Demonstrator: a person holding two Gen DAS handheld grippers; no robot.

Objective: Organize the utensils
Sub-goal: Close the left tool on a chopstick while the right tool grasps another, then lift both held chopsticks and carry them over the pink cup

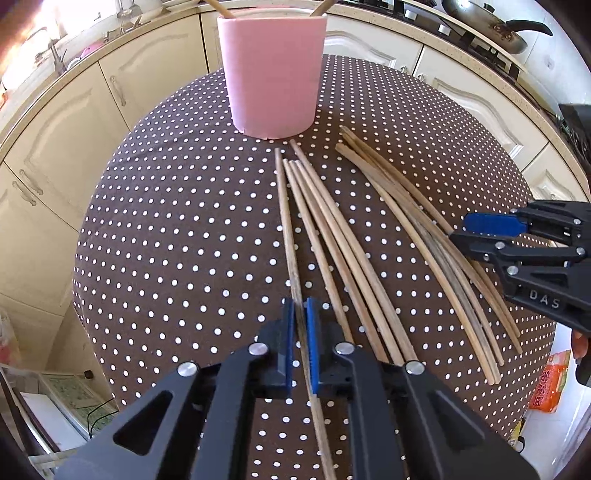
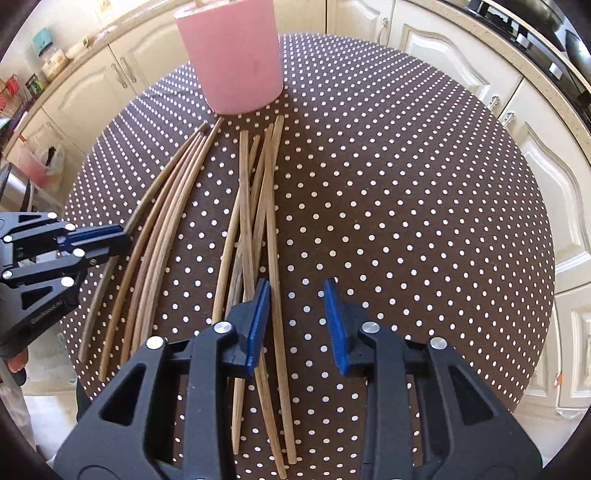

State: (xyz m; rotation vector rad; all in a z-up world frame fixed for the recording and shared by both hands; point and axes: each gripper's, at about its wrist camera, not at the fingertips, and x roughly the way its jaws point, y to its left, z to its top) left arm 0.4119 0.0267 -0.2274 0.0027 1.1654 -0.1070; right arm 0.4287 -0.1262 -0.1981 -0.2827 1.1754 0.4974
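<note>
Chopsticks, loose beside pink holder; left gripper clamped on one stick, right gripper apart over a bundle; risk: thin stick pivots or slips when lifted

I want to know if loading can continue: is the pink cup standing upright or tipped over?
Upright. The pink cup stands on its base on the dotted tablecloth, and two sticks poke up from its open top.

Both grippers are black plastic with blue ribbed pads and silver screws.
</note>
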